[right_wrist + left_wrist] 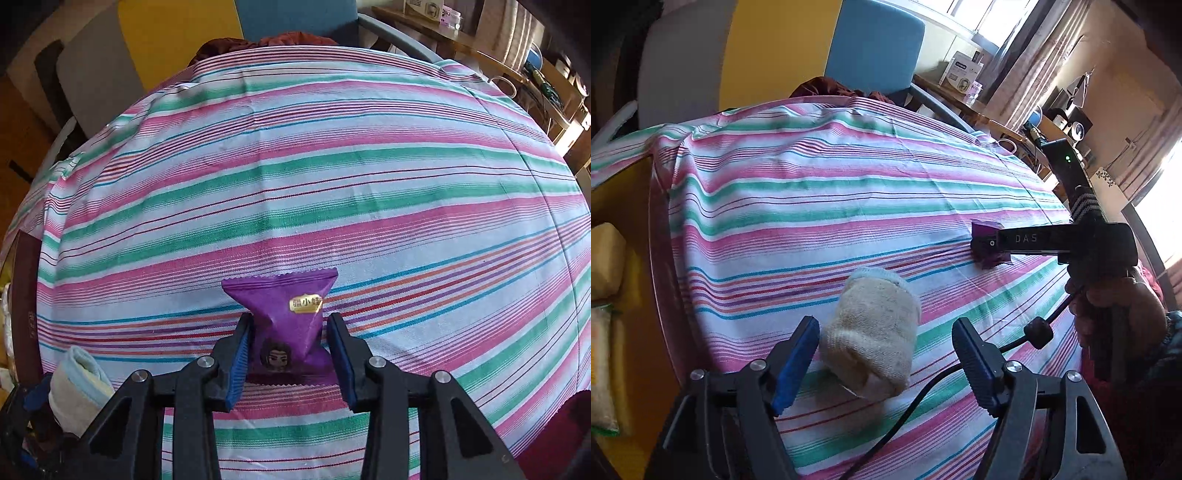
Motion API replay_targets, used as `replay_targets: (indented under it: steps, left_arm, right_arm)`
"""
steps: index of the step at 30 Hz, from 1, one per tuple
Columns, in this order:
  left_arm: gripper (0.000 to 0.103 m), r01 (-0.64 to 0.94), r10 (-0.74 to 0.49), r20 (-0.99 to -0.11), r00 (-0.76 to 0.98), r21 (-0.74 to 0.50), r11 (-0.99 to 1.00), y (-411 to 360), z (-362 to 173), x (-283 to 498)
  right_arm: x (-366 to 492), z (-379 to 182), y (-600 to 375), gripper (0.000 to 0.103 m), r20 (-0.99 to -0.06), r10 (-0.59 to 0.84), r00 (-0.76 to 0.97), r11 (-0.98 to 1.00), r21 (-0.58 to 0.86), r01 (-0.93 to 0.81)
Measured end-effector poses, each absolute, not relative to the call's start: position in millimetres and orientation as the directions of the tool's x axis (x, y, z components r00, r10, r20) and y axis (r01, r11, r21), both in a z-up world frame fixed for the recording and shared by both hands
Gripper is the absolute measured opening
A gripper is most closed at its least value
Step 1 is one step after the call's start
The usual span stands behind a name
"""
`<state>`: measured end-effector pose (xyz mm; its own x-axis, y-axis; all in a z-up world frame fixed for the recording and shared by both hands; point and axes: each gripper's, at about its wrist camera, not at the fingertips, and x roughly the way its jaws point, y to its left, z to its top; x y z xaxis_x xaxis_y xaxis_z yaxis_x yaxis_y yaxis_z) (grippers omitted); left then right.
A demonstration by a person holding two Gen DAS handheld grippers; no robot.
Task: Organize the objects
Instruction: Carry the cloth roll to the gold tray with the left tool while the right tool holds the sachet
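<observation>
A rolled cream sock (871, 332) lies on the striped cloth (812, 184), between the blue pads of my left gripper (886, 328). That gripper is open, and its pads stand clear of the sock on both sides. Further right, my right gripper (990, 243) points down at a purple snack packet (984, 229). In the right wrist view, the right gripper (290, 325) is shut on the purple snack packet (288, 299), pinching its lower half. The sock (77, 384) shows at the lower left there.
A black cable (923, 398) trails over the cloth near the left gripper. A hand (1115, 306) holds the right gripper's handle. A blue chair (875, 44) stands behind the table. Yellow packages (605, 258) lie at the left, and a cluttered wooden shelf (964, 74) is at the right rear.
</observation>
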<state>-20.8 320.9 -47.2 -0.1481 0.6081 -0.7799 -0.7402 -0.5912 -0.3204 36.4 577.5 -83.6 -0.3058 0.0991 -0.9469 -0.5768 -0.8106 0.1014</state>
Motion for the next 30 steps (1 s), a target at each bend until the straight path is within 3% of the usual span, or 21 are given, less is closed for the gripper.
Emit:
replay_targets:
  steps: [10,16,19,22,30]
  left_arm:
    - [0.076,-0.876,0.486,-0.846,-0.220,-0.047,-0.479,346,-40,-17]
    - [0.076,-0.907,0.411,-0.881,-0.233,0.045,-0.418,364,-59,-13]
    - [0.054,-0.912,0.380,-0.897,-0.225,0.057,-0.406,372,-73,-12]
    - [0.052,-0.904,0.389,-0.873,-0.294,0.122,-0.410,374,-72,-1]
    - [0.052,-0.849,0.534,-0.769,-0.351,0.020,-0.528,335,-20,8]
  right_arm:
    - [43,-84,579,0.035,-0.955,0.149,-0.257,-0.820,0.026,-0.572]
    - [41,-85,580,0.036,-0.956,0.141,-0.258,-0.817,0.035,-0.576]
    - [40,-85,579,0.036,-0.956,0.145,-0.256,-0.818,0.030,-0.574]
    - [37,-84,578,0.035,-0.953,0.157,-0.260,-0.824,0.019,-0.567]
    - [35,-83,574,0.035,-0.944,0.173,-0.282,-0.836,0.010,-0.548]
